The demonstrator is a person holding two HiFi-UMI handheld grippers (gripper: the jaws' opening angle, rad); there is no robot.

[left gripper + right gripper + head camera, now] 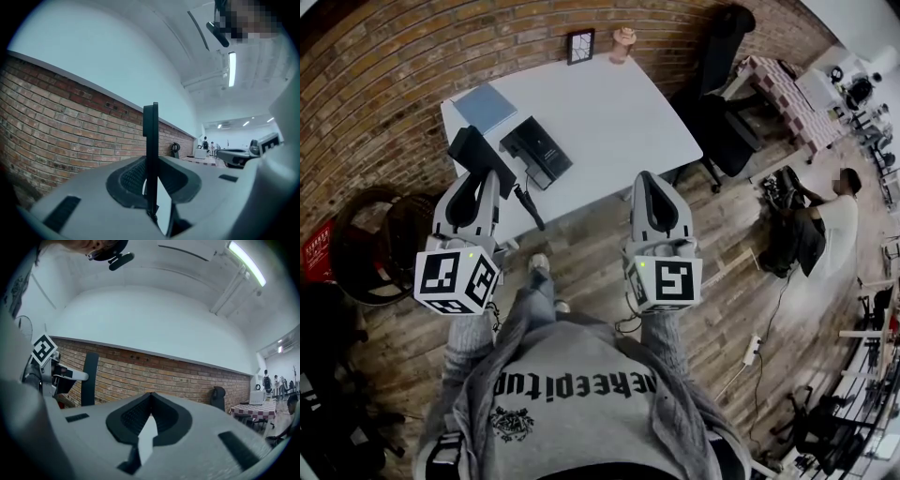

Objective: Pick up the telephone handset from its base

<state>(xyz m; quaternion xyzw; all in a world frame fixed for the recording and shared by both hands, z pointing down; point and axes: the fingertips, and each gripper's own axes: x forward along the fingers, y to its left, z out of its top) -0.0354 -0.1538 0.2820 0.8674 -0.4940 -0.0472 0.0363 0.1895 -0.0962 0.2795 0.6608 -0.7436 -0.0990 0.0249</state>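
- Left gripper (478, 183) clamps the handset (472, 150), which is clear of the base (536, 150) ahead-right of it.
- Hold firm and lift gently, since the cord (530, 208) trails beneath.
- Right gripper (649, 180) is closed and empty.

Left claw (480, 178) and right claw (649, 180) same build: pale-grey shells, black ribbed pads (132, 417), green LED, white cube (456, 279) with black square markers; wearer in grey knit cardigan (476, 375), grey tee (572, 417), black print.

Handset (475, 155): black, lifted off base, upright and edge-on, clamped in left hand-held gripper (485, 178). Base (539, 150): black, flat on white worktop (609, 122), left side.
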